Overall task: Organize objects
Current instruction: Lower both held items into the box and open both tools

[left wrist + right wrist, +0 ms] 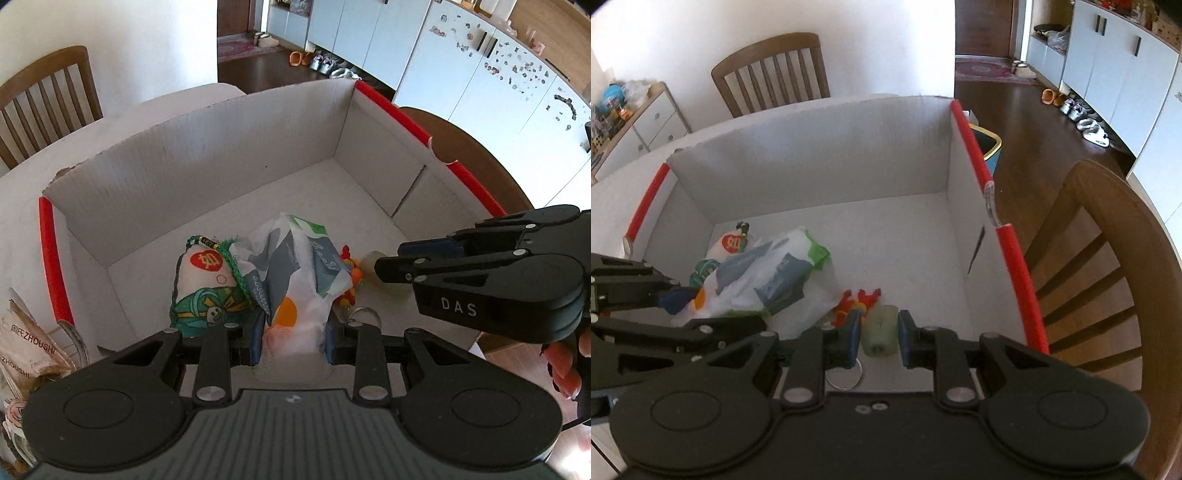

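Inside, crumpled white plastic bag [291, 280] shows grey-green print

White wall [701, 33] upper left; 2 wooden chairs [772, 74]; dark wood floor [1027, 110]; pale cabinets [1115, 62] upper right.

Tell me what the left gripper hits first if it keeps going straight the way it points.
Likely the box floor: the left gripper, its fingers clamped on the plastic bag, points steeply down into the cardboard box.
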Demonstrator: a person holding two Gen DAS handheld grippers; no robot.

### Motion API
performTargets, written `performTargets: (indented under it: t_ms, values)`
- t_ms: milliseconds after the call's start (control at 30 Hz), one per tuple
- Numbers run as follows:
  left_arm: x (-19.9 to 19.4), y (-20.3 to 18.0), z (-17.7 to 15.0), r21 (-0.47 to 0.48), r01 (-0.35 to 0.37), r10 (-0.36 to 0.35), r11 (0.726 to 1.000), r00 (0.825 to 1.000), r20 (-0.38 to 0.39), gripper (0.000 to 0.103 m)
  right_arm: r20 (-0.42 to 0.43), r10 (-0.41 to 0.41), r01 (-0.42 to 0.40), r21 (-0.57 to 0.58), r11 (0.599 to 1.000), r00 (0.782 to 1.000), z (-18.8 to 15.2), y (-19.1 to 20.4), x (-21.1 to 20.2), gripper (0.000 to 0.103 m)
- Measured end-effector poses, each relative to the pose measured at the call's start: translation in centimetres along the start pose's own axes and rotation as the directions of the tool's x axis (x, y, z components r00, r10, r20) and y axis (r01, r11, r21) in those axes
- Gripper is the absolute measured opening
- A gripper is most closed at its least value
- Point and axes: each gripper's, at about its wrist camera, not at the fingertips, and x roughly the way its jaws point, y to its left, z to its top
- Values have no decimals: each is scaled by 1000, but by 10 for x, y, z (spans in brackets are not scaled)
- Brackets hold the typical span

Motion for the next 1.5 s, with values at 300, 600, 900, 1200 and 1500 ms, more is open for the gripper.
performTargets:
  t_ms: [300,600,900,1200,1500]
  values:
    - [1,7,1,-1,6,-6,1000,1000,-2,33,-8,9,-9,-18,1000,1000,2,5,3,22]
    - [-5,2,1,3,-13,13,1000,999,36,56,16,33,-33,-3,999,999,2,-3,-9,26]
    - [-29,1,-3,-17,-8,9,1000,996,86,62,53,32,-33,9,999,998,-3,0,-31,32]
    - [-60,6,-13,-29,-6,10,1000,989,144,62,101,30,-32,21,999,994,-7,9,-60,42]
    - [-91,19,-29,-58,-4,15,998,980,198,69,143,24,-27,20,999,989,-15,29,-83,58]
